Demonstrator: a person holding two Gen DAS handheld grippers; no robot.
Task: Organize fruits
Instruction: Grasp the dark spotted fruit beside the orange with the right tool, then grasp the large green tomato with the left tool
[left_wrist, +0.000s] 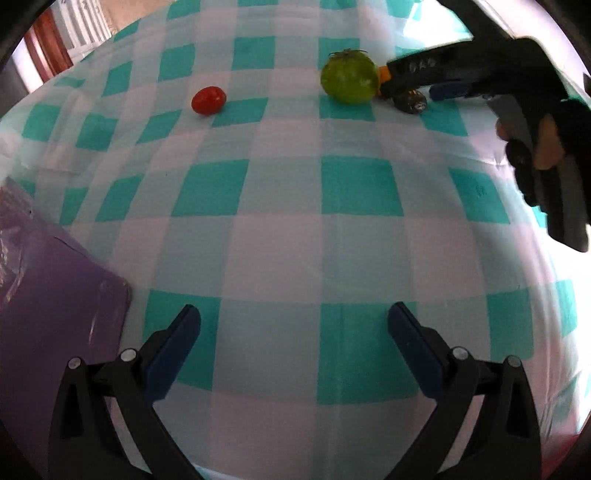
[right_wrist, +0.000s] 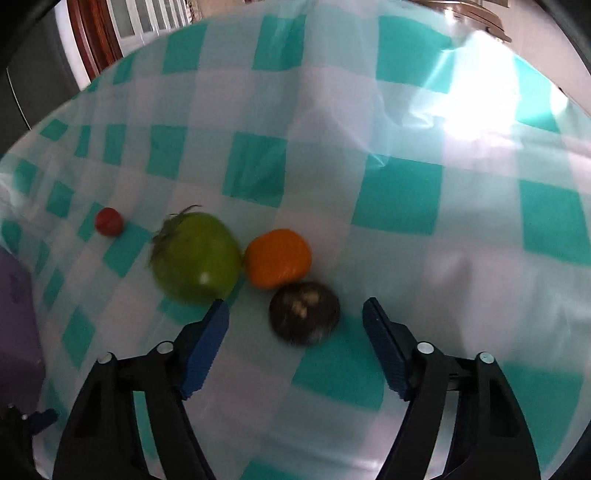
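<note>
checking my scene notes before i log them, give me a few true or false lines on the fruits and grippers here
1. The right gripper holds the orange fruit. False: its jaws stand open with nothing gripped; the dark fruit lies just ahead of them.
2. The green tomato lies beside the orange fruit. True.
3. The red tomato touches the green tomato. False: it lies apart, alone on the cloth.
4. The left gripper is open and empty. True.
5. The purple box holds all the fruits. False: all four lie on the cloth.
</note>
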